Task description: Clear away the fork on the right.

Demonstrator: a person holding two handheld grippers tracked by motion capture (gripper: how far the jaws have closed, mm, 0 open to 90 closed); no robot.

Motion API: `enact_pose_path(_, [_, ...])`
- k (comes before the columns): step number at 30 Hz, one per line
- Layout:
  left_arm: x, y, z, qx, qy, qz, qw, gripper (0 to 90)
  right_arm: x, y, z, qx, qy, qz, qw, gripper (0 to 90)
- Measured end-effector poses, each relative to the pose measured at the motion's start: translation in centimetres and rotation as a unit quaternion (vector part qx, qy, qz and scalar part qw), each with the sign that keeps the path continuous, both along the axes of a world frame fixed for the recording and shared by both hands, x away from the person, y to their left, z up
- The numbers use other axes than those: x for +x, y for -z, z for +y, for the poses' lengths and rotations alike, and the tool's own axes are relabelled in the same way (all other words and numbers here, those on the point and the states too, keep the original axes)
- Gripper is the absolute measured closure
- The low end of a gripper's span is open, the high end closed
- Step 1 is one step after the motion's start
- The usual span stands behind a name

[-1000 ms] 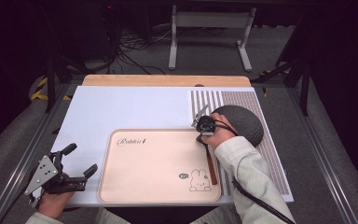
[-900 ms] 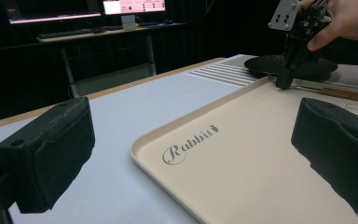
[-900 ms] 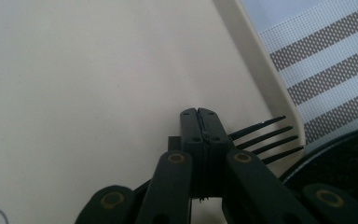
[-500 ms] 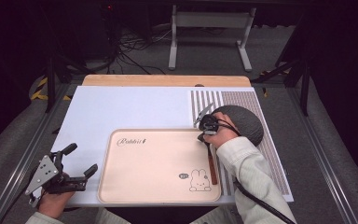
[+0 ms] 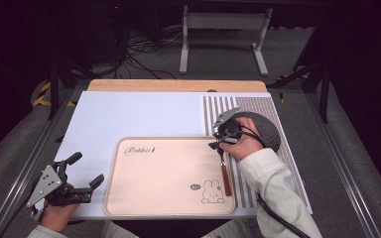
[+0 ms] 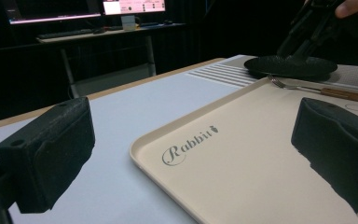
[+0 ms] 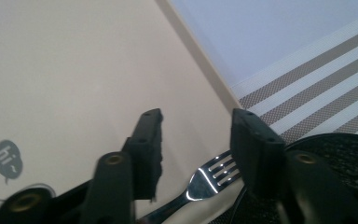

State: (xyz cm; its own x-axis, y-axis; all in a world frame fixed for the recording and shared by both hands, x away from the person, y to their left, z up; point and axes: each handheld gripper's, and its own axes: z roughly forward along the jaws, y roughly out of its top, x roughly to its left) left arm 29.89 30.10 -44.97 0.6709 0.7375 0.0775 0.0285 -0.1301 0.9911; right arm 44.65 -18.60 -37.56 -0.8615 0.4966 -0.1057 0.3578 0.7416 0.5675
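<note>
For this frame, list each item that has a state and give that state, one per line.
Left gripper: open, empty, beside the tray's left edge.
Right gripper: open, jaws straddling the fork's tines.
Fork: lying flat along the tray's right edge, not gripped.
Tray: flat on the table.
Dark plate: flat on the striped mat, empty.

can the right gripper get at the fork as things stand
Probably yes. The right gripper hangs open right over the fork, its jaws to either side of the tines, with nothing between. The fork lies along the tray's right edge beside the dark plate.
</note>
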Motion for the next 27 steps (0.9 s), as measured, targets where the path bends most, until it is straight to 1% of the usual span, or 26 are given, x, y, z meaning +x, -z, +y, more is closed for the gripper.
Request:
enact_pose_path(1, [0.0,0.0,0.0,-0.001,0.000,0.000,1.0000,0.1,0.0,0.0,0.0,0.000,0.000,0.000,1.0000,50.0])
enact_pose_path(2, [0.0,0.1,0.0,0.000,-0.001,-0.001,1.0000,0.1,-0.4,-0.3,-0.3,0.014,0.006,-0.005,0.9999,45.1])
enact_pose_path(4, [0.0,0.1,0.0,-0.002,-0.002,0.001,1.0000,0.1,-1.2,-0.8,-0.7,0.037,0.012,-0.024,0.9990,36.5])
enact_pose_path(6, [0.0,0.0,-0.1,-0.001,-0.001,0.001,1.0000,0.1,-1.8,-1.3,-1.1,0.055,0.018,-0.037,0.9976,32.4])
enact_pose_path(9, [0.0,0.0,-0.1,0.002,0.001,0.000,1.0000,0.1,-2.6,-1.7,-1.7,0.073,0.018,-0.056,0.9956,26.7])
enact_pose_path(12, [0.0,0.0,-0.1,-0.001,-0.002,0.000,1.0000,0.1,-3.3,-2.1,-2.3,0.087,0.018,-0.065,0.9939,24.0])
enact_pose_path(14, [0.0,0.0,0.0,-0.001,-0.003,-0.001,1.0000,0.1,-3.7,-2.3,-2.9,0.096,0.023,-0.072,0.9925,22.0])
enact_pose_path(19, [0.0,0.0,0.0,-0.002,-0.003,0.000,1.0000,0.1,-4.8,-2.5,-4.2,0.127,0.025,-0.092,0.9873,18.1])
enact_pose_path(20, [0.0,0.0,0.0,-0.001,-0.003,-0.001,1.0000,0.1,-5.0,-2.5,-4.5,0.135,0.025,-0.097,0.9857,16.8])
enact_pose_path(21, [0.0,0.0,0.0,-0.002,-0.004,-0.002,1.0000,0.1,-5.0,-2.5,-4.5,0.135,0.025,-0.097,0.9857,16.8])
enact_pose_path(22, [0.0,0.0,0.0,-0.001,-0.003,-0.001,1.0000,0.1,-5.2,-2.5,-4.7,0.139,0.026,-0.101,0.9848,16.0])
enact_pose_path(25, [0.0,0.0,0.0,-0.002,-0.004,-0.001,1.0000,0.1,-6.1,-2.3,-5.9,0.161,0.036,-0.117,0.9794,14.2])
enact_pose_path(27, [0.0,0.0,0.0,-0.001,-0.004,-0.002,1.0000,0.1,-6.8,-2.1,-6.6,0.182,0.040,-0.129,0.9741,13.1])
